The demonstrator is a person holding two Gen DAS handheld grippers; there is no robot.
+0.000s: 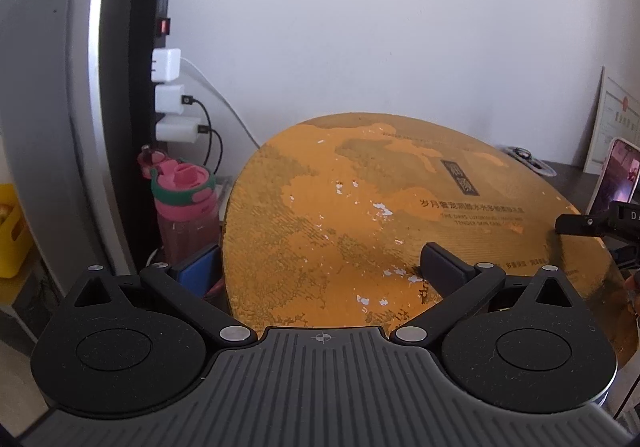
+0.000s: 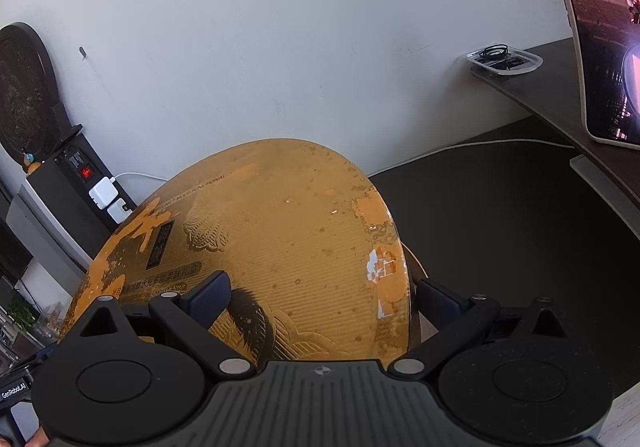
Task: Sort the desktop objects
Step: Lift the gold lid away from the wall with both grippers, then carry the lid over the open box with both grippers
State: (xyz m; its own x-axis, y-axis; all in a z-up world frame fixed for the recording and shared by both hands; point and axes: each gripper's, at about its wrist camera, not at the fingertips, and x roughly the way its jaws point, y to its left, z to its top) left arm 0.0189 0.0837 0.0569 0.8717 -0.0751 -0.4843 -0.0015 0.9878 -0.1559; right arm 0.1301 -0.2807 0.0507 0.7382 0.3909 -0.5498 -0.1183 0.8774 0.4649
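Note:
A large worn gold box (image 1: pixel 360 223) with Chinese print fills the middle of both views (image 2: pixel 288 247). My left gripper (image 1: pixel 320 267) holds its left edge: one finger (image 1: pixel 444 267) lies on the box's top face, the other (image 1: pixel 196 267) is below its edge. My right gripper (image 2: pixel 320 299) holds the box's right edge, with one finger (image 2: pixel 208 299) on top and the other (image 2: pixel 440 303) below. The box is lifted and tilted. The right gripper's tip (image 1: pixel 588 223) shows at the far right of the left wrist view.
A pink water bottle (image 1: pixel 184 207) stands left of the box, by a power strip (image 1: pixel 160 87) with white chargers. A grey curved device (image 1: pixel 52 127) is at far left. A phone (image 2: pixel 600 47) stands upright on a raised dark shelf (image 2: pixel 560 95). A dark desk mat (image 2: pixel 500 227) lies below.

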